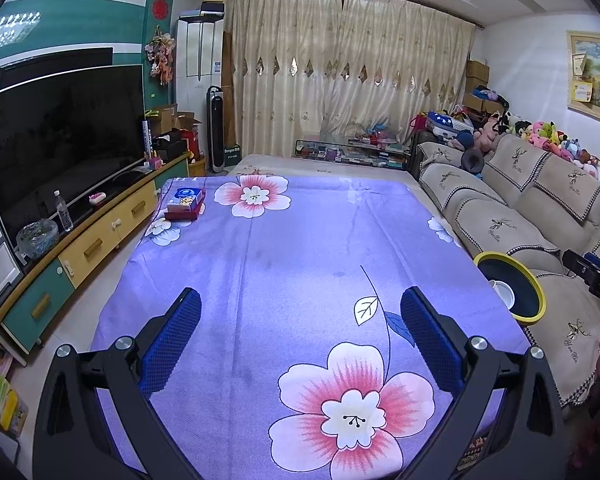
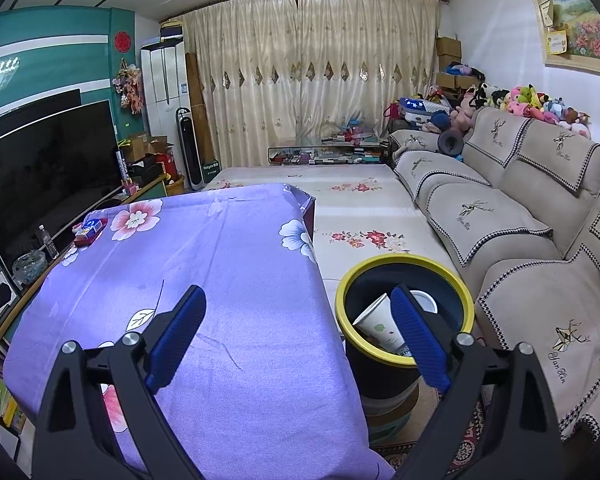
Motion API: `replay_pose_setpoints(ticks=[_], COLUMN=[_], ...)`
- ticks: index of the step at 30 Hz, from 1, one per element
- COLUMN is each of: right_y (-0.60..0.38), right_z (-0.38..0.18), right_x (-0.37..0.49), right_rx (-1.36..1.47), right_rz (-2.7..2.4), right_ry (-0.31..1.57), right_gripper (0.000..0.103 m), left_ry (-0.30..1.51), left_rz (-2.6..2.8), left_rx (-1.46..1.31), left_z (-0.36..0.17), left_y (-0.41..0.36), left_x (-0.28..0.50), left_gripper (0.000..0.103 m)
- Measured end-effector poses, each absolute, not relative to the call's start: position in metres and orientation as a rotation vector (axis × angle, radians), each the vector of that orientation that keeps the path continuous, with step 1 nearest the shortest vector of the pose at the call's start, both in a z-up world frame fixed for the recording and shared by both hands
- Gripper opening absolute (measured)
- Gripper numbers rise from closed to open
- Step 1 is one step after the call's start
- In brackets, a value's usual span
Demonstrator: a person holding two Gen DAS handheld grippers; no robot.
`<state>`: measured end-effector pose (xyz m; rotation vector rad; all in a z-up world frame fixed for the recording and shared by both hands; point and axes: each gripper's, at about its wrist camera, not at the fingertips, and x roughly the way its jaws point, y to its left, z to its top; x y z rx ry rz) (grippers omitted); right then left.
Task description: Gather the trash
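Over bench [image 1: 284, 264], your left claw [image 1: 300, 336] gapes empty, cloth bare lower frame. Right claw [image 2: 300, 336] spread at bench edge; bin [image 2: 404, 264] lower right holds paper cups [image 2: 376, 324].

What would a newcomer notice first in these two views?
The purple floral tablecloth fills both views, almost bare apart from a blue-and-red box at its far left corner. Right of the table, a yellow-rimmed dark bin holds white paper cups. Both the left gripper and right gripper are open and empty.
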<state>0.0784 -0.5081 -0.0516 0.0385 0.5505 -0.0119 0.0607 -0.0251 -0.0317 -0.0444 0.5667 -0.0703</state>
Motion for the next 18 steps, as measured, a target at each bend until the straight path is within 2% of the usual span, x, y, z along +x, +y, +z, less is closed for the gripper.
replay_pose_setpoints(ticks=[18], right_y=[-0.5046], right_z=[-0.0539], right_x=[0.0800], right_rx=[0.041], right_rz=[-0.006], right_ry=[0.556], right_gripper=[0.089], left_ry=[0.575], left_rz=[-0.071], left_rx=[-0.041], left_z=[-0.0350], left_y=[-0.0257], left_x=[0.0625], left_gripper=[0.098])
